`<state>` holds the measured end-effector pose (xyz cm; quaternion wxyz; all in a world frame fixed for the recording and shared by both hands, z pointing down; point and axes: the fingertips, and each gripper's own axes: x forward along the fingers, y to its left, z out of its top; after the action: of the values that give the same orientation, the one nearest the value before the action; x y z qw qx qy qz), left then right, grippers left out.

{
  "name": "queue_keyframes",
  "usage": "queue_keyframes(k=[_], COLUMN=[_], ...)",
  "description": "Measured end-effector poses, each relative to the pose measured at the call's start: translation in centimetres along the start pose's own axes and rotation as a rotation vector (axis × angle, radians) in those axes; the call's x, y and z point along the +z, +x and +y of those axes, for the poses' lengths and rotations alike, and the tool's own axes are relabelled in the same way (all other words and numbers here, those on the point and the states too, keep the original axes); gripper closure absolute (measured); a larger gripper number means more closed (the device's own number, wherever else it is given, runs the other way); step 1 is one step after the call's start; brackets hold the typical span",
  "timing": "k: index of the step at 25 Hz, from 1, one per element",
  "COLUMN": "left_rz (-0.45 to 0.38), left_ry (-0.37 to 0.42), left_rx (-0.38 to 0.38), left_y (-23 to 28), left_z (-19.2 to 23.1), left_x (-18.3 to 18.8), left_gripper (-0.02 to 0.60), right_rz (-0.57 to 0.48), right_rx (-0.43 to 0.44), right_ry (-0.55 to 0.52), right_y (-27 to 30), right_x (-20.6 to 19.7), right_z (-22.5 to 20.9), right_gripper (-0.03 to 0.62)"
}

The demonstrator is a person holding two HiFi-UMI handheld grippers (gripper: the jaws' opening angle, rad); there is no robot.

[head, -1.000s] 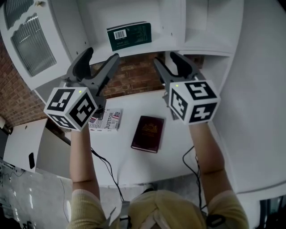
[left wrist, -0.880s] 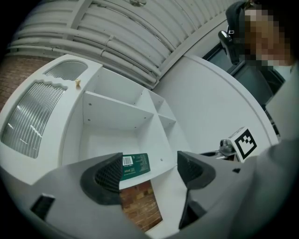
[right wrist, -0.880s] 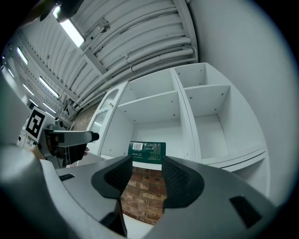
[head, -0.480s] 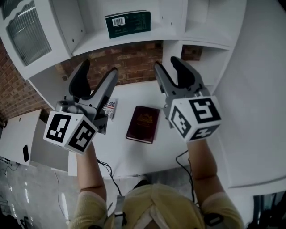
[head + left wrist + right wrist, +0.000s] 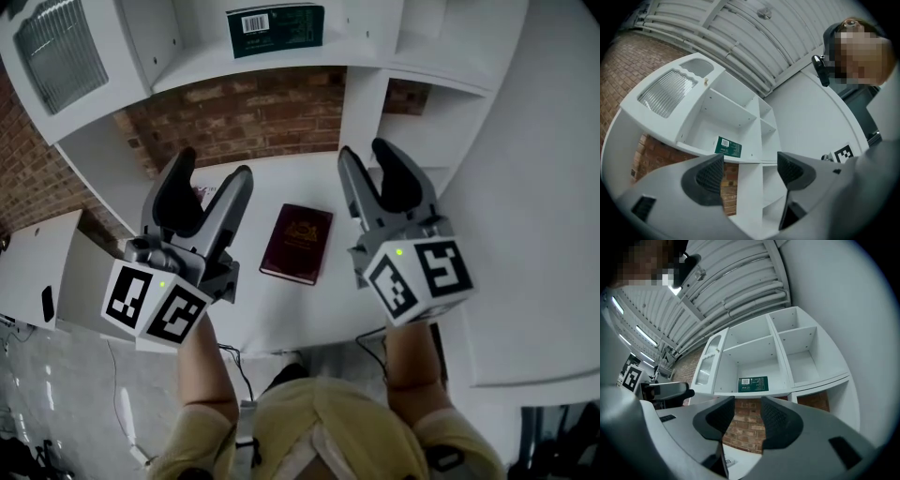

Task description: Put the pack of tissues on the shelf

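A dark green pack with a barcode [image 5: 276, 28] lies on the white shelf [image 5: 202, 77]; it also shows in the left gripper view [image 5: 728, 147] and the right gripper view [image 5: 753, 384]. My left gripper [image 5: 211, 183] hangs open over the white table's left side, nothing between its jaws [image 5: 747, 171]. My right gripper [image 5: 367, 157] is held over the table's right side; its jaws are closing with nothing between them [image 5: 747, 416]. Both are well below the shelf and apart from the pack.
A dark red book [image 5: 297, 243] lies on the white table [image 5: 309, 314] between the grippers. A small printed white pack [image 5: 728, 462] lies on the table, mostly hidden behind my left gripper in the head view. Brick wall [image 5: 244, 117] behind; a frosted cabinet door [image 5: 56, 56] at upper left.
Both grippers have drawn back from the shelf toward the person. The printed white pack has slipped behind the left gripper. The right jaws stand slightly narrower.
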<state>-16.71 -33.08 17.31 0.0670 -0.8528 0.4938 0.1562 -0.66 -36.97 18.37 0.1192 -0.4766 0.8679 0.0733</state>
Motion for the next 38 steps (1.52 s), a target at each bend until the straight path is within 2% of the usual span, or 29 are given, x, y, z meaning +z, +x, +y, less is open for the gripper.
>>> queue_keyframes(k=[3, 14, 18, 22, 24, 38], left_rz=[0.01, 0.107, 0.146, 0.164, 0.173, 0.187], left_ry=[-0.04, -0.07, -0.085, -0.072, -0.065, -0.036], left_rx=[-0.01, 0.043, 0.064, 0.084, 0.09, 0.121], left_y=[-0.7, -2.9, -3.1, -3.1, -3.1, -3.6], left_z=[-0.6, -1.1, -1.2, -1.2, -1.3, -0.9], left_x=[-1.0, -5.3, -6.8, -7.5, -7.6, -7.7], left_gripper=[0.232, 0.354, 0.425, 0.463, 0.472, 0.485], right_rz=[0.007, 0.083, 0.106, 0.111, 0.102, 0.092], right_rx=[-0.002, -0.002, 0.0, -0.023, -0.033, -0.012], right_ry=[0.03, 0.097, 0.094, 0.063, 0.062, 0.072], right_y=[-1.0, -3.1, -3.6, -3.9, -4.0, -4.1], right_x=[-0.6, -4.3, -5.5, -6.2, -6.1, -6.1], right_z=[0.1, -0.4, -0.4, -0.7, -0.9, -0.8], right_gripper=[0.424, 0.456, 0.488, 0.556, 0.588, 0.592])
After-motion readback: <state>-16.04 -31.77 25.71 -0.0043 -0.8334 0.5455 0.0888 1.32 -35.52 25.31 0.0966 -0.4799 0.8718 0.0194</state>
